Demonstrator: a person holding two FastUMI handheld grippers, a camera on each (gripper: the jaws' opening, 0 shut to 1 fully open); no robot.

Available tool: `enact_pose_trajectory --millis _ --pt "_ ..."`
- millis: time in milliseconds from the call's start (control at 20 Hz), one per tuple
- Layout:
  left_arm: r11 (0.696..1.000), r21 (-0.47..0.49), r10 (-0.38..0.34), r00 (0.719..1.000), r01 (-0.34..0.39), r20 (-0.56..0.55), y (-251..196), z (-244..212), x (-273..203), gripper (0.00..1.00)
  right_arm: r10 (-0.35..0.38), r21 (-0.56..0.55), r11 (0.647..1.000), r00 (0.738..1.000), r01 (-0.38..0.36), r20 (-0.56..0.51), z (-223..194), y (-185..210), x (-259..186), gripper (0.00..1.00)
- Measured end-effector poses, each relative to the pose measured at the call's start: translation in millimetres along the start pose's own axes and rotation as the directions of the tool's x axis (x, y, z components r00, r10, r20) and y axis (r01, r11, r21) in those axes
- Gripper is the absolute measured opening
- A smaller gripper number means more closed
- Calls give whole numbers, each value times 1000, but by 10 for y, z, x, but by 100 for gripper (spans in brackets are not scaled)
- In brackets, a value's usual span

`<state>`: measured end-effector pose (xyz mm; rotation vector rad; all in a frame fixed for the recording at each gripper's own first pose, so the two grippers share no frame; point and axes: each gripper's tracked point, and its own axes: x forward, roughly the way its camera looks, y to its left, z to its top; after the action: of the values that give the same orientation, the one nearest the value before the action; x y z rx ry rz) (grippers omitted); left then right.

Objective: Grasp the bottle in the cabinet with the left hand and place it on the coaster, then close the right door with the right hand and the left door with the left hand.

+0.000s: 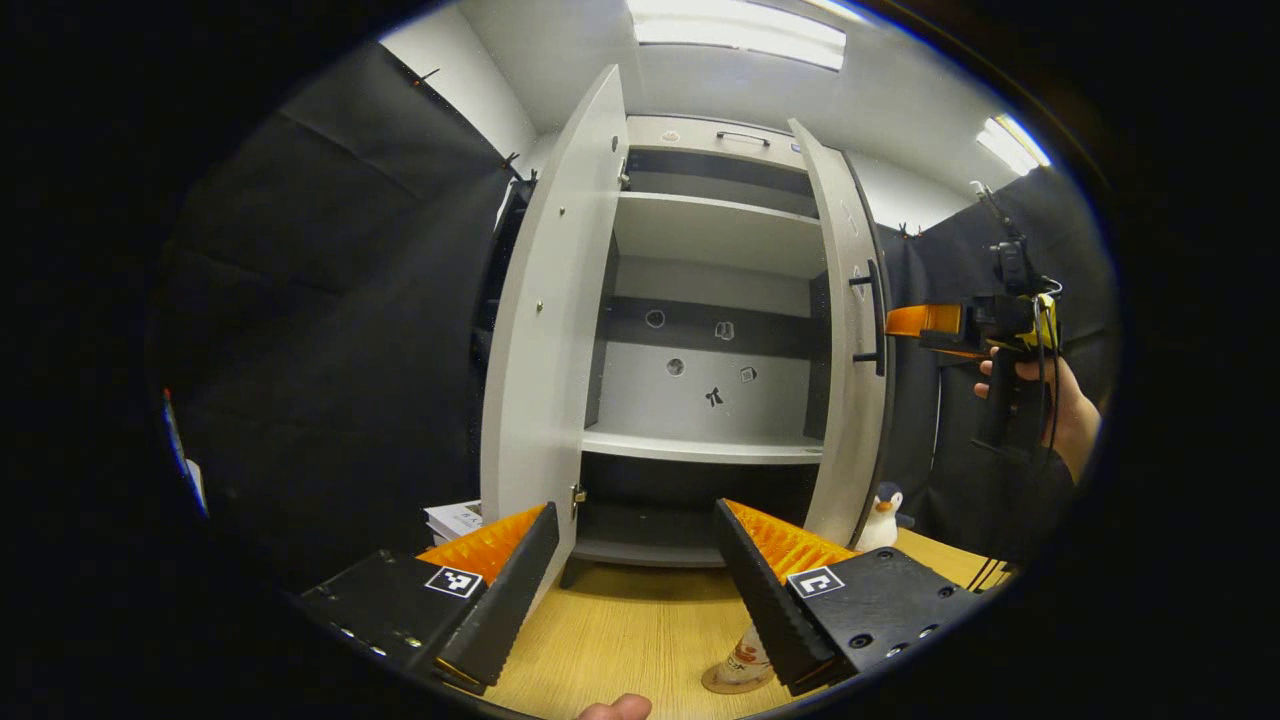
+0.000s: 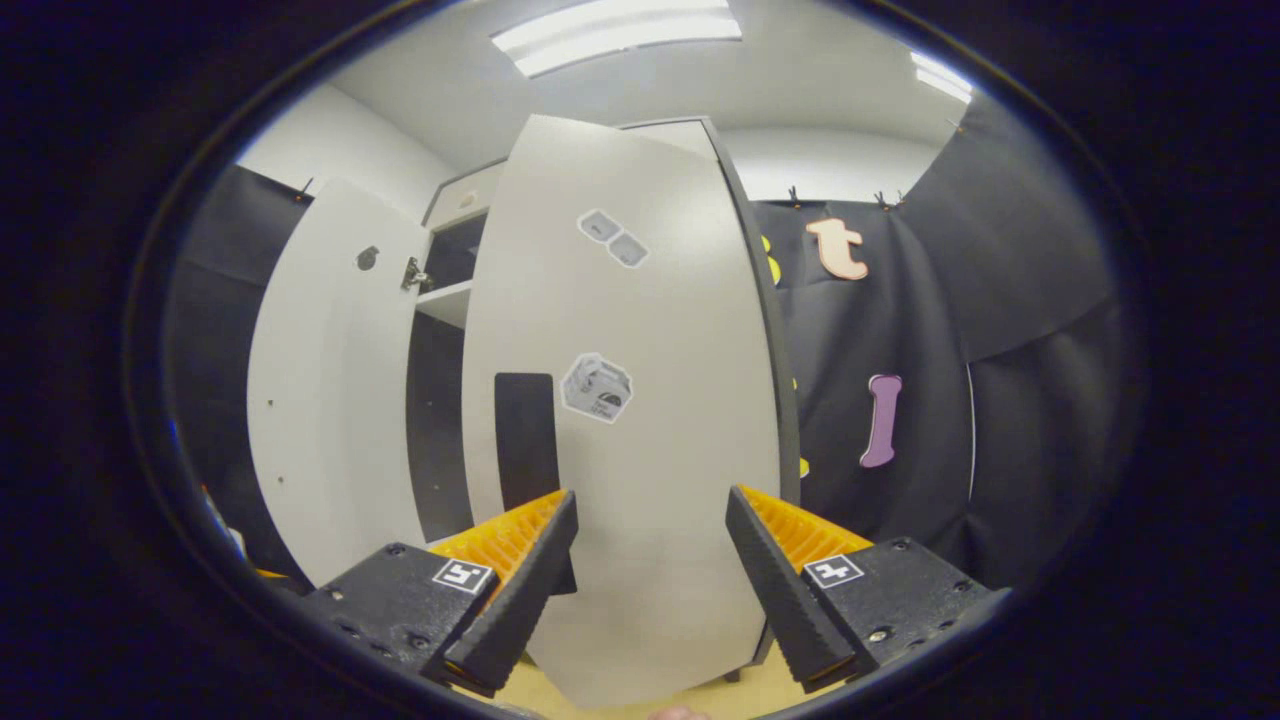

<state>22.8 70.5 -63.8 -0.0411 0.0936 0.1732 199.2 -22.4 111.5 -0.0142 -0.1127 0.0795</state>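
Looking past my left gripper (image 1: 640, 590), its jaws spread wide and empty, I find the bottle (image 1: 745, 660) low in the frame on the coaster (image 1: 722, 684), half hidden, so plastic is my guess: light, smooth, best held mid-body. My right gripper (image 2: 650, 590), also wide open with nothing in it, faces the right door (image 2: 640, 420), a flat, stiff matte-grey panel to push near its free edge. The left door (image 1: 545, 330) stands open.
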Motion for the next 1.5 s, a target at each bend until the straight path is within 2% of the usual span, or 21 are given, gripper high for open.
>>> enact_pose_trajectory --millis 150,200,250,350,400,450,500,550,650,700,900,950,1000,1100,1150,1300,1350,1400,1450,1500 --pt "999 -19 33 999 -33 4 168 101 -71 99 2 6 1000 1000 -2 4 -11 -1 -42 98" --pt "998 -34 43 999 -43 4 239 159 -96 95 5 7 1000 1000 -5 4 -19 -8 -105 98" --pt "997 -50 59 998 -59 6 329 244 -107 95 7 7 1000 1000 -8 10 -36 -20 -210 93" --pt "987 -73 145 988 -141 49 667 458 -190 95 37 -13 999 998 -37 50 -107 -12 -515 93" --pt "980 -76 189 976 -182 104 898 650 -189 95 70 -38 997 995 -68 69 -163 57 -629 98" --pt "973 -73 228 964 -219 138 1139 774 -172 95 102 -59 993 992 -98 73 -263 134 -746 97" --pt "964 -61 264 952 -257 157 1364 862 -120 99 126 -75 990 990 -121 58 -394 214 -844 98" --pt "953 -39 302 940 -300 160 1575 913 -37 95 135 -78 988 991 -132 27 -539 279 -935 98" --pt "921 8 381 906 -389 183 1951 1058 140 95 122 -36 992 992 -124 -34 -787 350 -1093 93" --pt "916 16 391 900 -402 194 2048 1126 233 95 128 -4 992 991 -128 -47 -857 416 -1177 98" --pt "920 -10 382 893 -391 237 2291 1486 648 99 102 35 994 991 -100 -84 -985 372 -1419 98" --pt "921 -12 380 892 -389 247 2317 1562 760 99 83 28 996 993 -81 -85 -995 325 -1462 93" --pt "920 -8 380 890 -391 251 2349 1620 896 94 65 15 998 993 -64 -101 -1050 279 -1511 98" --pt "922 11 373 893 -388 250 2311 1650 1086 95 36 20 999 990 -34 -133 -1152 176 -1598 98" --pt "924 19 364 896 -381 255 2265 1657 1108 99 27 32 999 990 -23 -139 -1175 140 -1630 93" --pt "907 42 389 872 -419 297 2215 1666 1046 99 -8 57 998 986 17 -166 -1243 4 -1704 98" --pt "913 33 379 877 -406 296 2174 1654 1041 99 -19 55 998 985 29 -173 -1244 -51 -1726 93" --pt "920 16 371 883 -392 287 2142 1636 1051 99 -26 51 998 984 36 -175 -1238 -89 -1732 98" --pt "927 -4 361 891 -375 274 2107 1609 1060 99 -31 45 998 984 39 -175 -1222 -120 -1744 98" --pt "935 -25 346 900 -353 263 2053 1591 1084 92 -32 41 998 985 40 -172 -1198 -137 -1745 98"
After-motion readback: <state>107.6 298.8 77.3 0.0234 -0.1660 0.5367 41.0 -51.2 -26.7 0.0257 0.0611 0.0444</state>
